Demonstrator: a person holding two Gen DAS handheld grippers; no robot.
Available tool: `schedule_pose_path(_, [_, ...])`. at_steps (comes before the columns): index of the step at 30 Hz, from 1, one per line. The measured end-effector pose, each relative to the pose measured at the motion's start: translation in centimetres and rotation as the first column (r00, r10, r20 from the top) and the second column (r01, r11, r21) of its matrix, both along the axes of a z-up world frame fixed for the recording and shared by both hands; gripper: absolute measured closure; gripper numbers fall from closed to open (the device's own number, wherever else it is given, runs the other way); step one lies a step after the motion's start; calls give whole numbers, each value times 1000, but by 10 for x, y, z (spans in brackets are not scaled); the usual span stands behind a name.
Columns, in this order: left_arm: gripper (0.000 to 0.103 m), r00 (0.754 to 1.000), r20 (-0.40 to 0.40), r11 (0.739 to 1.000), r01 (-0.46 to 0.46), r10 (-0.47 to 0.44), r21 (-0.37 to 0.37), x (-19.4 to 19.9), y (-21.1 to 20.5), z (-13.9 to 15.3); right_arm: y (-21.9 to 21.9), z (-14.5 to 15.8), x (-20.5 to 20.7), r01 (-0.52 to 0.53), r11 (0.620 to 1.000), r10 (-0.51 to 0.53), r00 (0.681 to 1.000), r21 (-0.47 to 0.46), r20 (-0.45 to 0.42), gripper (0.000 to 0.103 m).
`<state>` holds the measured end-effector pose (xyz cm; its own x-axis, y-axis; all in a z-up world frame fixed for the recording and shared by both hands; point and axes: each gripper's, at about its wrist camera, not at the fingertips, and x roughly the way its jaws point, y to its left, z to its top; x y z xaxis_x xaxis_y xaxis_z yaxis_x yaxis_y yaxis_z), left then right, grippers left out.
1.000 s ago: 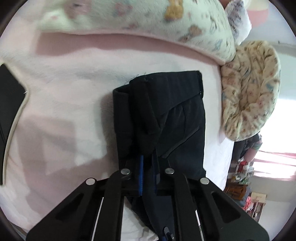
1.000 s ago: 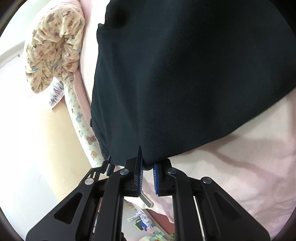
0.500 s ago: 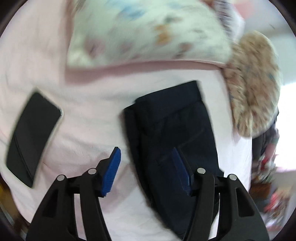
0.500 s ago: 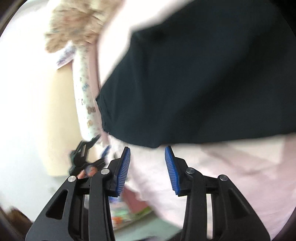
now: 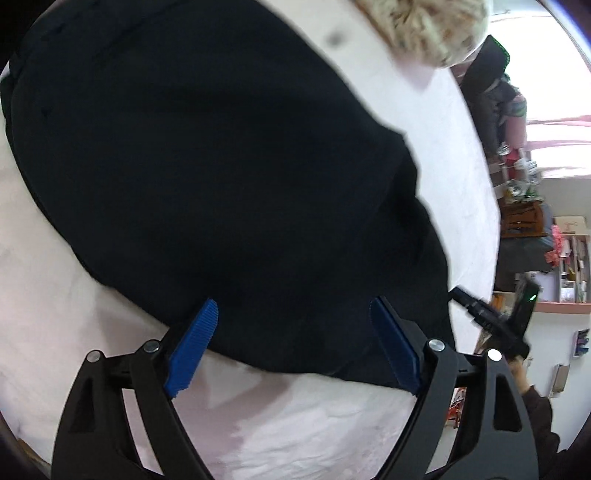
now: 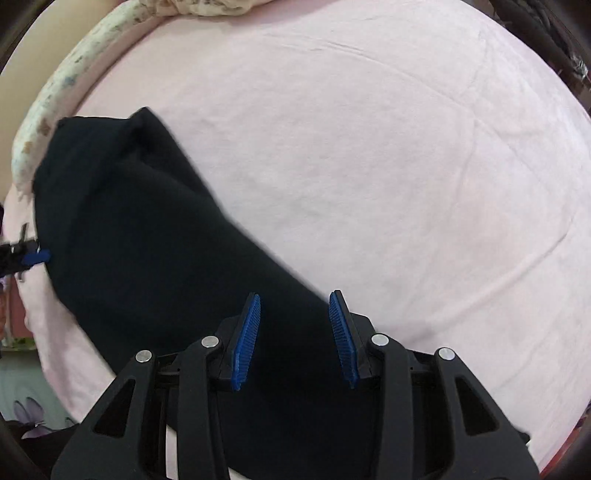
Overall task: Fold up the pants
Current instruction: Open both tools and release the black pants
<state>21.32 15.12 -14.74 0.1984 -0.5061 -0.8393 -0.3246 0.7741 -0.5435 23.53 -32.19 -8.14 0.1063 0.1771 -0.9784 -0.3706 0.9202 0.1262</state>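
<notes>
The black pants lie folded on the pink bed sheet and fill most of the left wrist view. My left gripper hovers over their near edge, jaws opening wide, blue pads clear of the cloth. In the right wrist view the pants run from the left down under my right gripper. Its jaws are opening too, with dark cloth below the gap and nothing pinched. Each gripper shows in the other's view: the right gripper held by a hand, the left gripper at the pants' far edge.
A patterned quilt lies at the head of the bed, and a patterned bolster lines the sheet's far left edge. Past the bed's right edge stand shelves and room clutter.
Both grippers were shut on the pants' fabric a second ago and have let go and opened. Both views have swung and rolled; the left now sits close over the pants.
</notes>
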Motion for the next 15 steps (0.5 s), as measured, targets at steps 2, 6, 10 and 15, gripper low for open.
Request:
schedule_pose_path(2, [20, 1000, 4, 999, 20, -20, 33, -3, -2, -2, -5, -11, 5, 23, 1000, -22, 999, 1, -39, 44])
schedule_pose_path(6, [27, 1000, -19, 997, 13, -11, 70, -3, 1, -7, -10, -31, -8, -18, 1000, 19, 990, 4, -138, 89])
schedule_pose_path(10, [30, 998, -45, 998, -44, 46, 56, -6, 8, -7, -33, -19, -27, 87, 989, -71, 989, 117, -130, 95])
schedule_pose_path(15, [28, 997, -75, 991, -18, 28, 134, 1, -1, -10, -53, -28, -38, 200, 978, -196, 978, 52, -74, 94])
